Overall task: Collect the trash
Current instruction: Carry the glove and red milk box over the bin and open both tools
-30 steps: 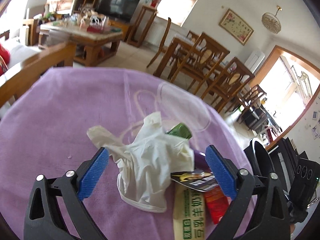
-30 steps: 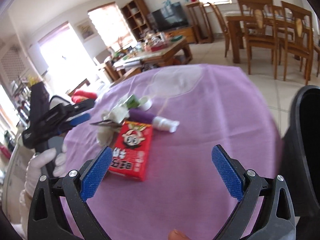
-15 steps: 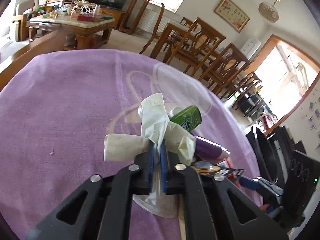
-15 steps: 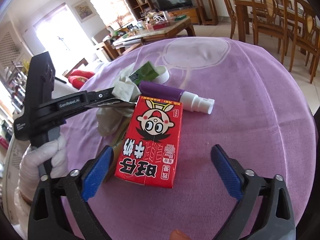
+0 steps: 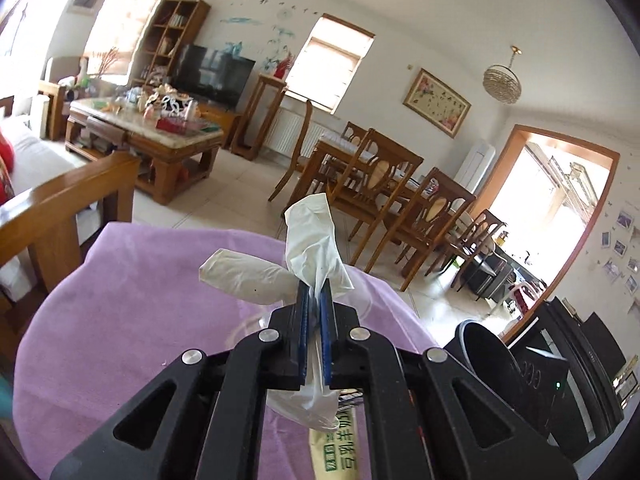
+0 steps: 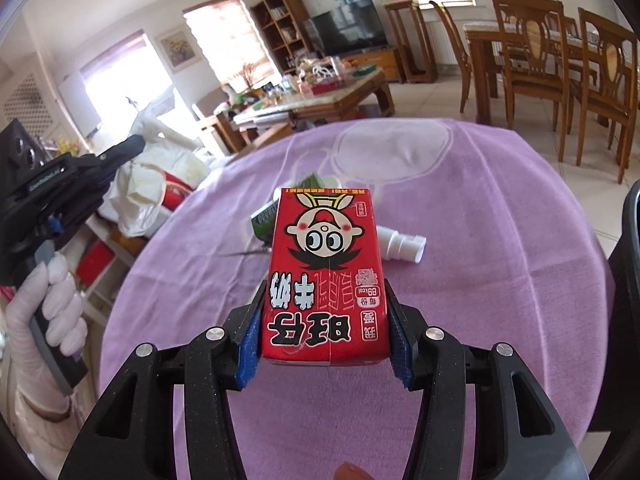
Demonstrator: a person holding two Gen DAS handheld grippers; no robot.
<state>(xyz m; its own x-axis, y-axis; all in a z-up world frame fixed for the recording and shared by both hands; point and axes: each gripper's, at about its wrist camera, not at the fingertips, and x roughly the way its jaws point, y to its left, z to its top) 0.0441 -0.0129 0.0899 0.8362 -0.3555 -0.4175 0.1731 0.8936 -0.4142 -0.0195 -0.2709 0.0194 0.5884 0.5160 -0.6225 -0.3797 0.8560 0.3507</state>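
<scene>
Left gripper [image 5: 315, 300] clamped on white glove [image 5: 308, 256], lifted above purple table [image 5: 132, 312]. Right gripper [image 6: 324, 336] squeezing red carton [image 6: 326, 276], raised above same table; bin [image 5: 486, 354] just beside.

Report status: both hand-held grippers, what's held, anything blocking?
Left hand-held gripper shut on white tissue. Right hand-held gripper shut on red carton. Spray bottle and green wrapper left on table. Nothing blocking.

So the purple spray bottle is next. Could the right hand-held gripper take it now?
Probably not: the right hand-held gripper is shut on the red carton, which also sits before the spray bottle.
</scene>
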